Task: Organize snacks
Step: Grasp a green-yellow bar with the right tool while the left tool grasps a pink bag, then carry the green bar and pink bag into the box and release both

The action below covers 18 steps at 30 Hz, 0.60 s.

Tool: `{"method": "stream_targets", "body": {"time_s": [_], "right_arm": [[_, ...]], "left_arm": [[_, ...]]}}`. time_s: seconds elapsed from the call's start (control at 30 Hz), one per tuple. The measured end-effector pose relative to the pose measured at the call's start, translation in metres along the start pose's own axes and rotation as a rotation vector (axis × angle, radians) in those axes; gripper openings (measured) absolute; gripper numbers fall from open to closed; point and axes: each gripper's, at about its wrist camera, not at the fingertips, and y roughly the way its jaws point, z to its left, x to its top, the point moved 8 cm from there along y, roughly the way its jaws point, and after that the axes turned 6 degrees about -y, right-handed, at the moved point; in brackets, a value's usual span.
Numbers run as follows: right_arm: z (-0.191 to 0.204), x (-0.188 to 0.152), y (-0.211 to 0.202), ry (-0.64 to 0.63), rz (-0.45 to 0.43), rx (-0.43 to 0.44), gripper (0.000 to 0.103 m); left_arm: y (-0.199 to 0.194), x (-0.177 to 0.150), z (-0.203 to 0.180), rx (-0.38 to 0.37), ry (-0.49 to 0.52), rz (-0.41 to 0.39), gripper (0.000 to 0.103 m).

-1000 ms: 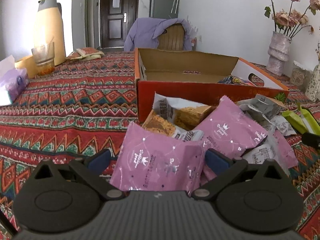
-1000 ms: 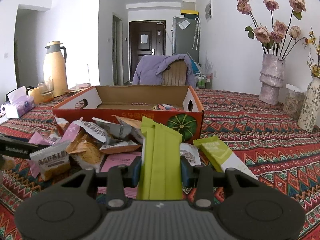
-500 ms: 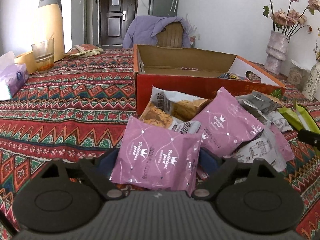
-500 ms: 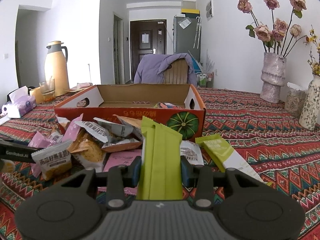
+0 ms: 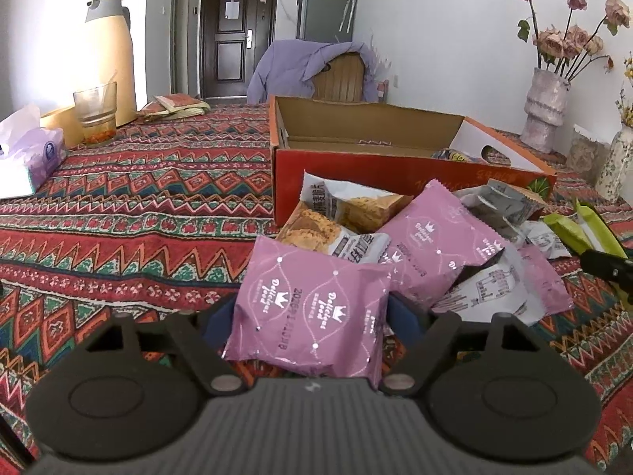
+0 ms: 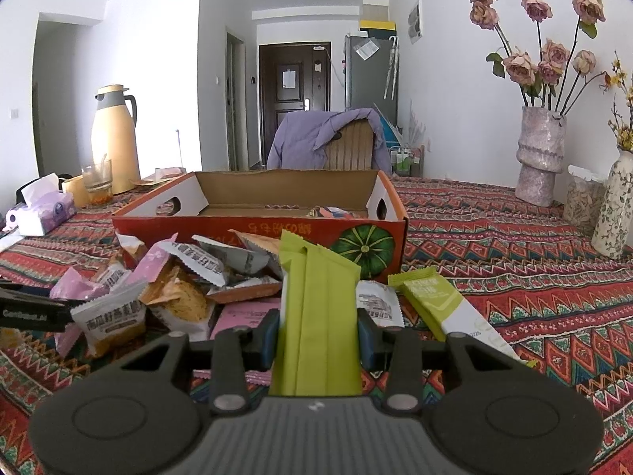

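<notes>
While the box (image 6: 259, 233) waits open-topped at the far edge of the snack pile as the sorting bin, items stand thus. Left tool (image 5: 308, 316): jaws closing around a pink packet (image 5: 308, 308) at the pile's near edge, opposite the box, ready for lifting. Right tool (image 6: 318, 334): clamped on a green packet (image 6: 318, 316), upright just before the box front for transfer. Table (image 5: 118, 213): patterned cloth.
</notes>
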Motion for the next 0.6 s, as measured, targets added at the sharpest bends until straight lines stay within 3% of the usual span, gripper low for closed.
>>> {"method": "stream_targets", "body": {"time_s": [0.6], "right_arm": [[-0.001, 0.028, -0.008, -0.018, -0.082, -0.015, 0.039]], "left_arm": [[-0.033, 0.041, -0.019, -0.045, 0.014, -0.139, 0.080]]}}
